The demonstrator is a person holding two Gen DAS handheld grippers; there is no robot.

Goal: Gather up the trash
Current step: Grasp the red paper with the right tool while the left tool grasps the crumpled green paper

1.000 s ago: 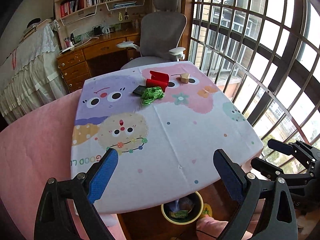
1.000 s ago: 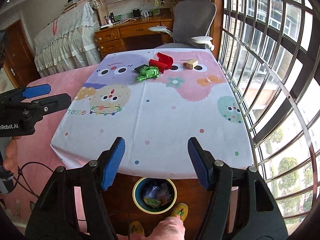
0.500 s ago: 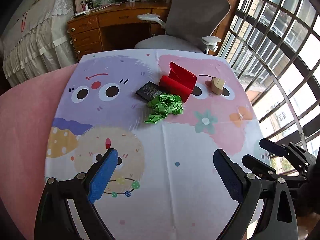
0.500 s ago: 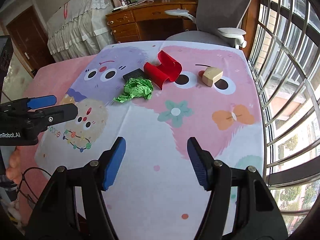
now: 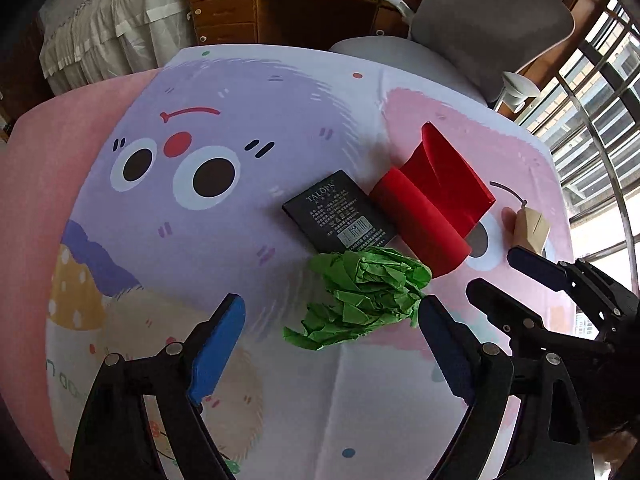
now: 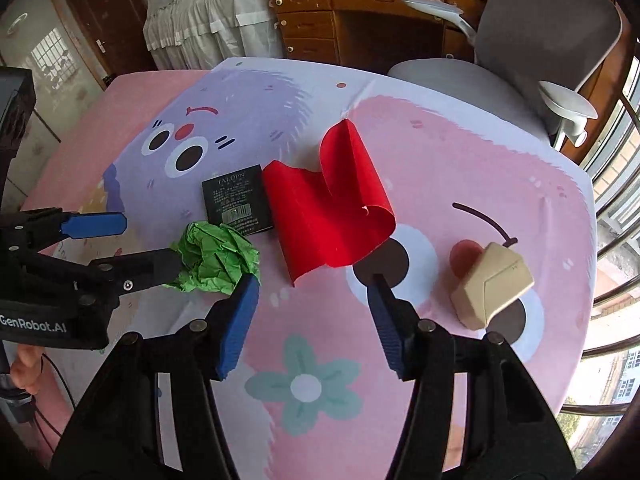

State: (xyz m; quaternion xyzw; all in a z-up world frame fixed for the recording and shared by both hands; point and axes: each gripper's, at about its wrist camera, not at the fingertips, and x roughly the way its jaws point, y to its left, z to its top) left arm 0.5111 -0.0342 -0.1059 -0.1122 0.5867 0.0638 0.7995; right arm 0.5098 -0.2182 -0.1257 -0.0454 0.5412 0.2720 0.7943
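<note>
Blue-padded fingers of the left gripper (image 5: 330,340) are spread wide apart just above the tablecloth (image 5: 280,400), with nothing held between them; the crumpled green paper (image 5: 362,294) lies just ahead of the gap, its right side close to the right finger (image 5: 442,344), though contact cannot be confirmed. In the right wrist view, the right gripper (image 6: 310,320) is likewise seen parted and empty, hovering over the pink part of the cloth, its left pad (image 6: 238,322) just beside the same green wad (image 6: 216,256). The left gripper is seen in that view reaching in from the left, its dark lower finger (image 6: 136,270) at the paper's edge and its blue upper pad (image 6: 94,225) apart from it. Directly behind the green paper a black battery pack (image 5: 340,212) marked TALOPN is laid flat, its near corner touching or tucked under the wad. Beside it on the right, a curled red sheet (image 6: 328,208) is stood partly upright, one flap raised. Further right, well apart from the paper, a small beige block (image 6: 490,290) rests on a printed eye. Beyond the table edge, a grey office chair (image 6: 532,40) and a wooden desk (image 6: 360,4) are seen.
</note>
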